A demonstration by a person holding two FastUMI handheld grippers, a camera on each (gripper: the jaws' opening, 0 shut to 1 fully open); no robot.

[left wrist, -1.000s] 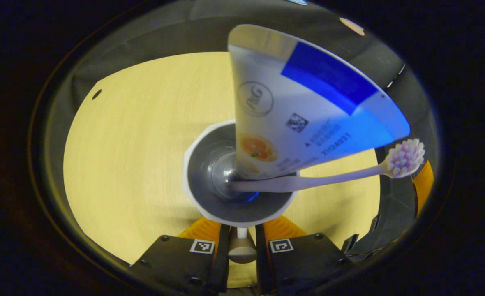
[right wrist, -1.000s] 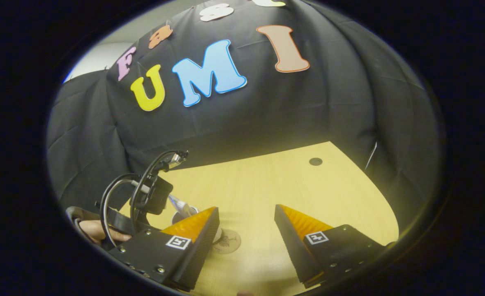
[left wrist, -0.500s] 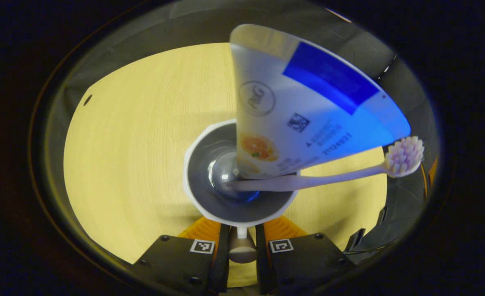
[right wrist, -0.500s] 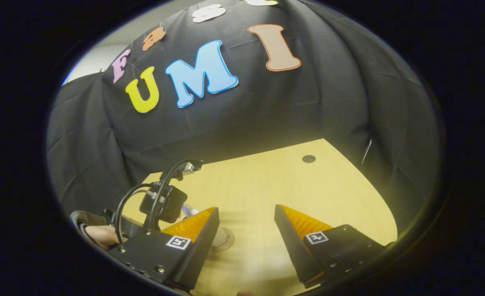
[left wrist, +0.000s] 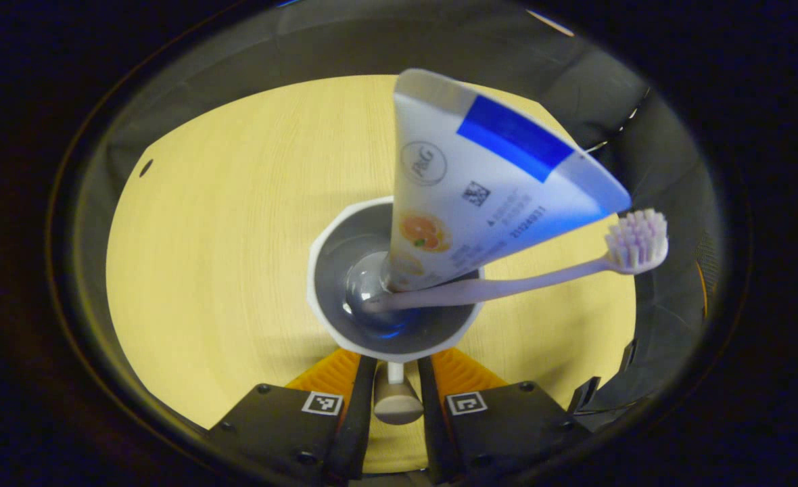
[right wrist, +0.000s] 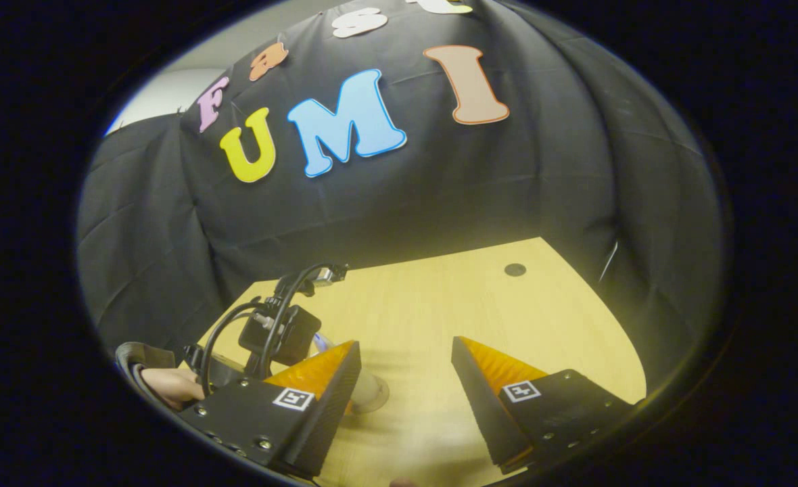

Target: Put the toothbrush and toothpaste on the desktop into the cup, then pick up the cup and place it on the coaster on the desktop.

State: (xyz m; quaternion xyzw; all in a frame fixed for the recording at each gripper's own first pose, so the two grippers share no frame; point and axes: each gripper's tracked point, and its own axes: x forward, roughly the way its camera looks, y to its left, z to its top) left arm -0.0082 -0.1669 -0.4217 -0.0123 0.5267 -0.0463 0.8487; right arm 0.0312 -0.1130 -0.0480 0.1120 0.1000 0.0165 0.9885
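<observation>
In the left gripper view I look down into a white cup with a grey inside. A white and blue toothpaste tube stands in it, leaning up and right. A pale toothbrush lies across its rim, bristles to the right. My left gripper is shut on the cup's handle. In the right gripper view my right gripper is open with nothing between its fingers. The cup's lower part shows beside its left finger, over a round base that may be the coaster; I cannot tell whether they touch.
The pale wooden table has a small dark hole near its far edge. Black cloth walls surround it. A hand holds the left gripper's body with looping cables at the lower left of the right gripper view.
In the right gripper view the left gripper with the cup has moved right and down over the spot where the patterned coaster showed. The cup and tube look slightly smaller in the left gripper view.
</observation>
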